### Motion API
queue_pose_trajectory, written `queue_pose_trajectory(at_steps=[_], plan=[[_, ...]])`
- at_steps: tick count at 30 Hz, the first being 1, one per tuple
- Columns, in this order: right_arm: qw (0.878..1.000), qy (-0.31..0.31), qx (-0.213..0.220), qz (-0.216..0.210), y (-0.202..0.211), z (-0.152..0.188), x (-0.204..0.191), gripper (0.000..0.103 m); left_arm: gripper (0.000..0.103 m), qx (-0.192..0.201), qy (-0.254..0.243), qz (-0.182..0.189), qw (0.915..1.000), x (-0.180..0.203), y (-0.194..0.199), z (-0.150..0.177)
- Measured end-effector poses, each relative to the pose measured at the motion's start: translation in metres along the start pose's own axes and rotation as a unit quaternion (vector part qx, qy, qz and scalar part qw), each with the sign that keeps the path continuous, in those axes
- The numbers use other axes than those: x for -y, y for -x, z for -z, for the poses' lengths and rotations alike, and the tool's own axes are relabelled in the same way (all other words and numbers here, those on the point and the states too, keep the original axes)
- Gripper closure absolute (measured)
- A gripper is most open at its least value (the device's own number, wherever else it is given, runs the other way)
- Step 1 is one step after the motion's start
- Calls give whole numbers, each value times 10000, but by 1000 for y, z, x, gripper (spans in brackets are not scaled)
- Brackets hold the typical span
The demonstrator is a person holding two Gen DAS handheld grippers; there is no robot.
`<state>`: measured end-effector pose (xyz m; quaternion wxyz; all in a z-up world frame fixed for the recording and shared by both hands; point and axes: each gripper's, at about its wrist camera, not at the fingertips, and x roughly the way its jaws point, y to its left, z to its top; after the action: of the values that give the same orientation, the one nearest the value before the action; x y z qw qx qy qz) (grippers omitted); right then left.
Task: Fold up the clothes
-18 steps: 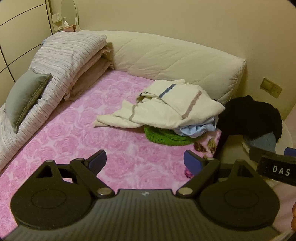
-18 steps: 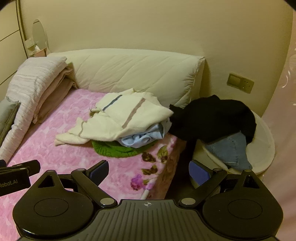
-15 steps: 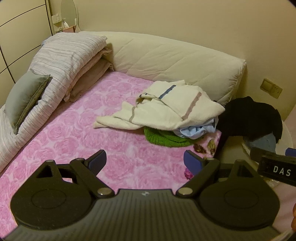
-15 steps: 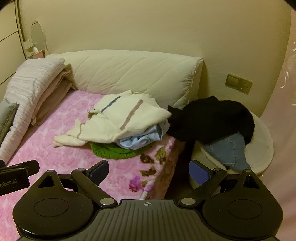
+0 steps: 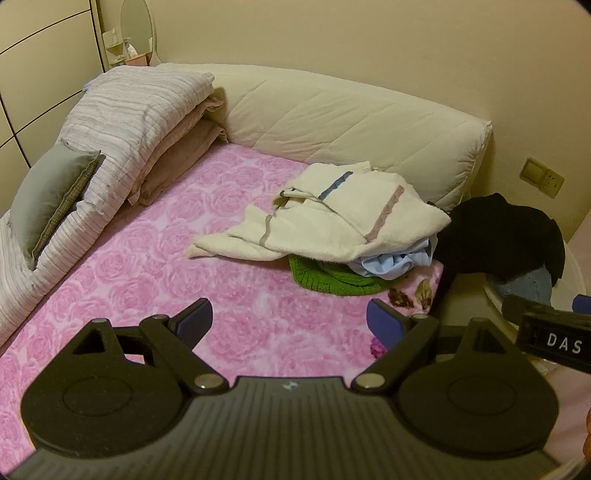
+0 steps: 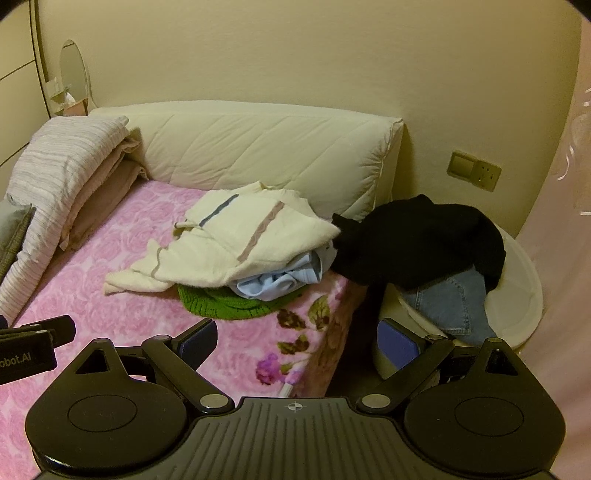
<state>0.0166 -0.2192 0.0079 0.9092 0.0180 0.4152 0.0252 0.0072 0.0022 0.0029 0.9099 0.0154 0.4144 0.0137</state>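
Right wrist: black garment (image 6: pixel 417 243) over basket (image 6: pixel 524 295).

A bedroom in a home: a bed (image 5: pixel 155 266) under a pink rose blanket, a cream bolster (image 5: pixel 332 122) against the wall, folded quilts (image 5: pixel 140 107), a small mirror (image 5: pixel 136 27), a laundry basket (image 6: pixel 517 280) beside it.
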Motion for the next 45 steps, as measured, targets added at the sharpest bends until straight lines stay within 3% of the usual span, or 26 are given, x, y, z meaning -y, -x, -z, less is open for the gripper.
queue_pose_trajectory(at_steps=[27, 45], plan=[[9998, -78, 135, 160, -10, 2, -33, 7, 14, 97, -174, 102, 9997, -25, -10, -10], [9989, -390, 190, 187, -5, 11, -42, 7, 14, -90, -139, 240, 9996, -56, -28, -16]])
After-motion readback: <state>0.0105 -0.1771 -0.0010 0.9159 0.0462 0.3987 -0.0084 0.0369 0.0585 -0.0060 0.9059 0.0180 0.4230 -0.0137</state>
